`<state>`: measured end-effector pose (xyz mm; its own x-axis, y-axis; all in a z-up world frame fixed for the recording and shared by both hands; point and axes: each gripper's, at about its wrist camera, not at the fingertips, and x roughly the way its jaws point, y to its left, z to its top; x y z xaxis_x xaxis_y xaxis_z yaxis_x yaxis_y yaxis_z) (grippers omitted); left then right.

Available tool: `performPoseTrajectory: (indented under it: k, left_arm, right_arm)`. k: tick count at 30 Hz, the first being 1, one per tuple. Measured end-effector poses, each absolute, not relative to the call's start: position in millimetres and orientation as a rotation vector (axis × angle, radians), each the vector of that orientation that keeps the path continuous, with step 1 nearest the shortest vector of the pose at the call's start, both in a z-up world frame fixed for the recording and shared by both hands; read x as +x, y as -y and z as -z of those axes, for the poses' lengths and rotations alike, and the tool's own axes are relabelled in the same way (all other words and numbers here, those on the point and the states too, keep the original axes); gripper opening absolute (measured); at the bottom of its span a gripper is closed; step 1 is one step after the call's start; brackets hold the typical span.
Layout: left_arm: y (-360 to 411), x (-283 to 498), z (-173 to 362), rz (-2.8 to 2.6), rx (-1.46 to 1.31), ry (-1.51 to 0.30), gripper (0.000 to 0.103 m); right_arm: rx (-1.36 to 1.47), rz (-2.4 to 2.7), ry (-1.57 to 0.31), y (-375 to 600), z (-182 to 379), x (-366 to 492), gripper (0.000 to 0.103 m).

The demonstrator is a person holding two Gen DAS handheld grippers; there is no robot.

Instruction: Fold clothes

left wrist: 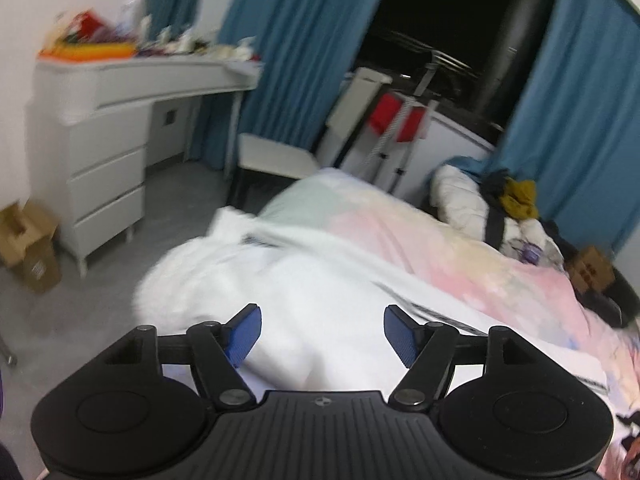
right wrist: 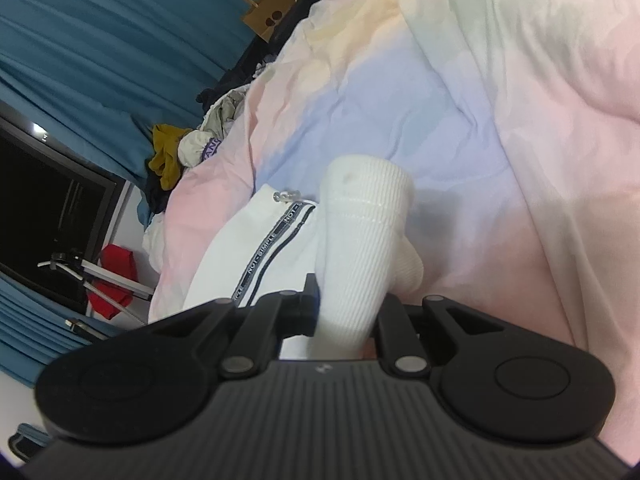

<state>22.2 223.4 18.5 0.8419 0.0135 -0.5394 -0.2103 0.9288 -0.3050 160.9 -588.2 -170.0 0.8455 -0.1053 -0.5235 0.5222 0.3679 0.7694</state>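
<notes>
A white garment (left wrist: 304,280) with a dark lettered stripe lies bunched on the pastel bedspread (left wrist: 420,232). My left gripper (left wrist: 322,334) is open just above it, blue pads apart, holding nothing. In the right wrist view my right gripper (right wrist: 347,304) is shut on the garment's white ribbed cuff (right wrist: 366,220), which sticks up between the fingers. The striped body of the garment (right wrist: 256,256) lies to its left on the bedspread (right wrist: 520,120).
A white dresser (left wrist: 100,152) with clutter stands at left, cardboard boxes (left wrist: 28,244) below it. Blue curtains (left wrist: 304,52) frame a dark window. A clothes pile (left wrist: 516,200) and paper bag (right wrist: 266,10) sit at the bed's far side.
</notes>
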Motion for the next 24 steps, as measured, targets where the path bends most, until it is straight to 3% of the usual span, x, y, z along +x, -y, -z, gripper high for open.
performPoseTrajectory:
  k: [7, 15, 22, 24]
  left_arm:
    - [-120.0, 60.7, -22.2, 0.099, -0.295, -0.551, 0.077]
    - [-20.3, 108.4, 21.7, 0.155, -0.227, -0.595, 0.077]
    - [-8.1, 139.2, 69.5, 0.085, -0.138, -0.7, 0.075]
    - [-11.9, 145.5, 83.2, 0.067, -0.109, -0.749, 0.071]
  right_arm:
    - [1.097, 0.436, -0.406, 584.6, 162.7, 160.5, 0.012]
    - [1.071, 0.44, -0.382, 581.9, 155.8, 158.9, 0.011]
    - [1.107, 0.451, -0.391, 583.7, 163.4, 160.1, 0.011]
    - [1.113, 0.455, -0.395, 584.9, 166.3, 161.1, 0.011]
